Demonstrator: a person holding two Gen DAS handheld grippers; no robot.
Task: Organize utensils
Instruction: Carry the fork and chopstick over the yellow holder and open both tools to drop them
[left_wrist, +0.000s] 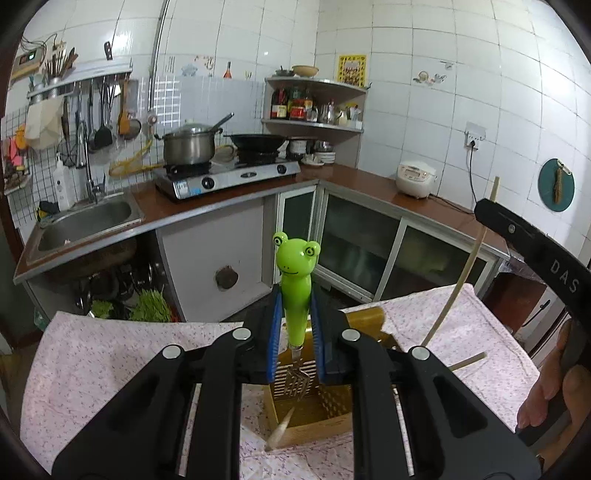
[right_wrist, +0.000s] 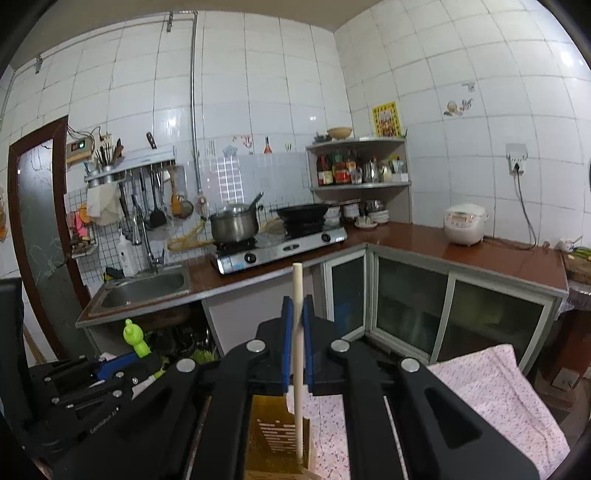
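My left gripper (left_wrist: 295, 310) is shut on a fork with a green frog handle (left_wrist: 296, 280), held upright, tines down over a yellow slotted utensil holder (left_wrist: 314, 406). My right gripper (right_wrist: 297, 306) is shut on a pale chopstick (right_wrist: 298, 354), upright, its lower end inside the holder (right_wrist: 273, 432). In the left wrist view the right gripper's black body (left_wrist: 532, 247) is at the right with the chopstick (left_wrist: 458, 284) slanting down. Another chopstick (left_wrist: 467, 361) lies on the cloth and one tip (left_wrist: 280, 428) leans in the holder. The frog fork (right_wrist: 135, 338) shows at left in the right wrist view.
The holder stands on a table with a pink floral cloth (left_wrist: 110, 354). Beyond are a kitchen counter (left_wrist: 229, 199) with a sink (left_wrist: 85, 221), a gas stove (left_wrist: 229, 177) with a pot and wok, a rice cooker (left_wrist: 415, 179) and a corner shelf.
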